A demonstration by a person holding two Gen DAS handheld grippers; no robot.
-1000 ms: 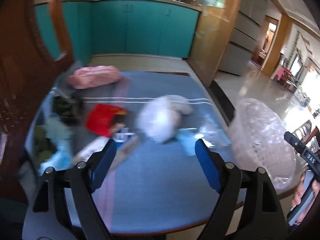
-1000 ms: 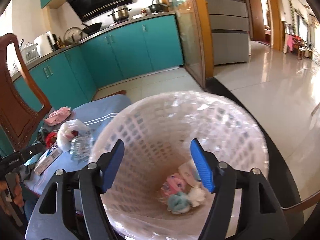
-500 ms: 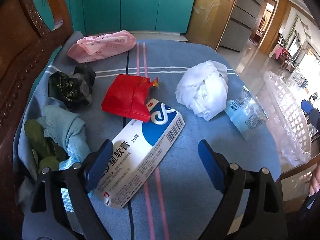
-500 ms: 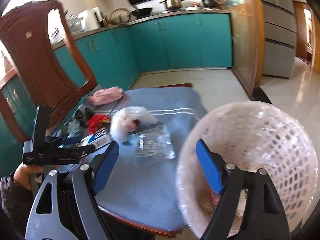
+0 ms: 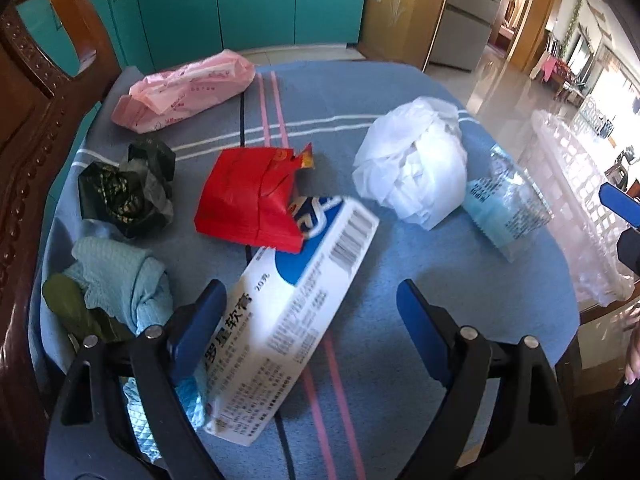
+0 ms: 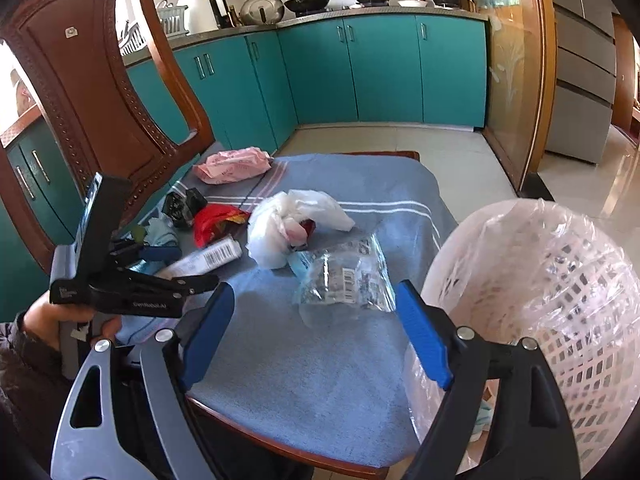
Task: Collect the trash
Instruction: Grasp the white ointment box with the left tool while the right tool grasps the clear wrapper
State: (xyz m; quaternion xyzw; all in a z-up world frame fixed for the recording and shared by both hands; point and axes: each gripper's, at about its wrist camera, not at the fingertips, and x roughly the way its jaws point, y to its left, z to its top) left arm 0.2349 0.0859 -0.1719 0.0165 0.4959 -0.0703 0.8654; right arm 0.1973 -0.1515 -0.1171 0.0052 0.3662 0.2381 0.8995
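A white and blue carton box (image 5: 288,312) lies on the blue-clothed table (image 5: 400,380), and my left gripper (image 5: 310,320) is open around its near end. A red packet (image 5: 248,200) overlaps its far end. A white plastic bag (image 5: 412,168), a clear plastic wrapper (image 5: 504,208), a black bag (image 5: 124,188), a pink packet (image 5: 184,88) and a light blue cloth (image 5: 124,284) lie around it. My right gripper (image 6: 316,336) is open and empty over the table's near edge, beside the white lined basket (image 6: 560,304). The wrapper (image 6: 344,280) lies just beyond it.
A carved wooden chair back (image 6: 96,92) stands at the table's left side. Teal kitchen cabinets (image 6: 360,64) run along the far wall. The basket (image 5: 576,208) stands off the table's right edge. Green leaves (image 5: 68,308) lie by the cloth.
My left gripper has moved down and forward over the table until its fingers straddle the carton box. My right gripper has swung left from over the basket to the table's edge.
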